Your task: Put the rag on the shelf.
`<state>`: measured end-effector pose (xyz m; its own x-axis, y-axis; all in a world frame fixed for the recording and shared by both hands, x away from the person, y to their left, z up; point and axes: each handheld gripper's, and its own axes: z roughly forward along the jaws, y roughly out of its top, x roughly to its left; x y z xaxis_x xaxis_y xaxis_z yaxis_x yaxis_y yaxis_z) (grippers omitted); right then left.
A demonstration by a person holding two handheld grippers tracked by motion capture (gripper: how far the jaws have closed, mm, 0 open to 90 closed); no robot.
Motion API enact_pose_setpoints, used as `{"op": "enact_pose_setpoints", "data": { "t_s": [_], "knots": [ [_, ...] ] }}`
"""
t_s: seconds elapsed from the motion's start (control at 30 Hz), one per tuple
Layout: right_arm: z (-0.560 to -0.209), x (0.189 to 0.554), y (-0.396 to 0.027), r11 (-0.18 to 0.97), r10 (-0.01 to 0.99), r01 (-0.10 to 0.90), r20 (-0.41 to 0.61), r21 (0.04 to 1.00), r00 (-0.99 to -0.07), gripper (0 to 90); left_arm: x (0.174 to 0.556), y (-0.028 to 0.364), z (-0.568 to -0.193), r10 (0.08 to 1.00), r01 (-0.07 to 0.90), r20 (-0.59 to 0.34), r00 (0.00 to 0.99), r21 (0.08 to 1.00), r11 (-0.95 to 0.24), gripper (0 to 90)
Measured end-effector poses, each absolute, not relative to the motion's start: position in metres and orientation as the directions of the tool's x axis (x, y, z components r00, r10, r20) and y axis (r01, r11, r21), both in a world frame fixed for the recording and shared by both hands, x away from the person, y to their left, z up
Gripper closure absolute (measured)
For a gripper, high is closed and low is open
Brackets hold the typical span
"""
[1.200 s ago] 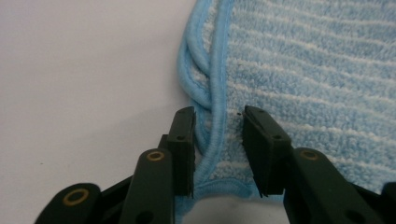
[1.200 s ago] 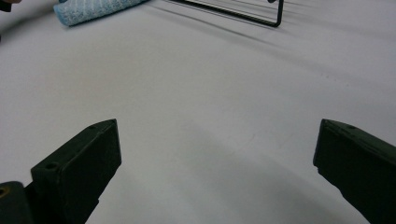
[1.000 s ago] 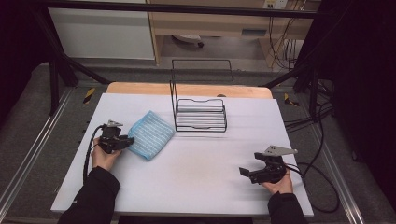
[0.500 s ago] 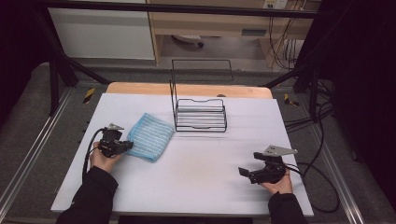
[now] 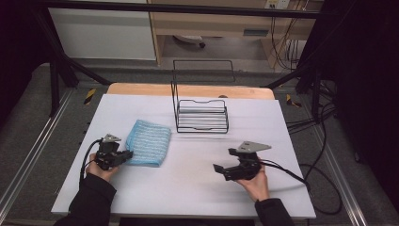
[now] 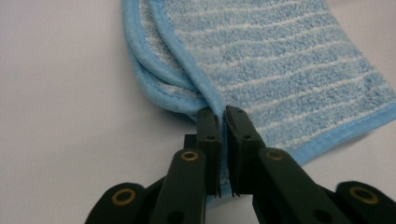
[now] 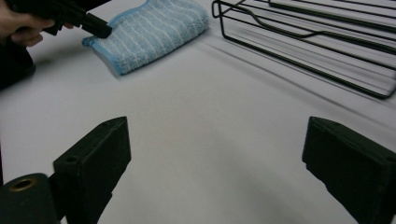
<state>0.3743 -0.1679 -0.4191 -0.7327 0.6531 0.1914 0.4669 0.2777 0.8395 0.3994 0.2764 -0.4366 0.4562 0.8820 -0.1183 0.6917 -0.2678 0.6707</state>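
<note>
We see our left gripper (image 6: 222, 122) pinching the piped hem of a folded, ribbed blue terry cloth (image 6: 280, 60); right gripper (image 7: 215, 172) gapes wide over bare white table (image 7: 201, 116)

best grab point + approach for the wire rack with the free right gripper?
Judgement call: take the wire rack by its tall upright back frame, on a side post, coming in level from its right. The thin wire fits between the right gripper's wide-open jaws; the low tray lies flat on the table, leaving little room under it.
</note>
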Motion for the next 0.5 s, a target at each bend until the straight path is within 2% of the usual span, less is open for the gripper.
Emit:
{"op": "enact_pose_setpoints", "data": {
  "t_s": [0.37, 0.5],
  "knots": [
    [-0.430, 0.405, -0.054, 0.296, 0.636, 0.503, 0.225, 0.812, -0.738, 18.7, 0.396, 0.274, -0.443, 0.888, 0.684, -0.100, 0.449, 0.678, -0.269, 83.7],
    [-0.438, 0.411, -0.037, 0.290, 0.646, 0.527, 0.243, 0.799, -0.723, 23.5, 0.397, 0.275, -0.444, 0.885, 0.684, -0.104, 0.455, 0.677, -0.272, 83.6]
  ]
}}
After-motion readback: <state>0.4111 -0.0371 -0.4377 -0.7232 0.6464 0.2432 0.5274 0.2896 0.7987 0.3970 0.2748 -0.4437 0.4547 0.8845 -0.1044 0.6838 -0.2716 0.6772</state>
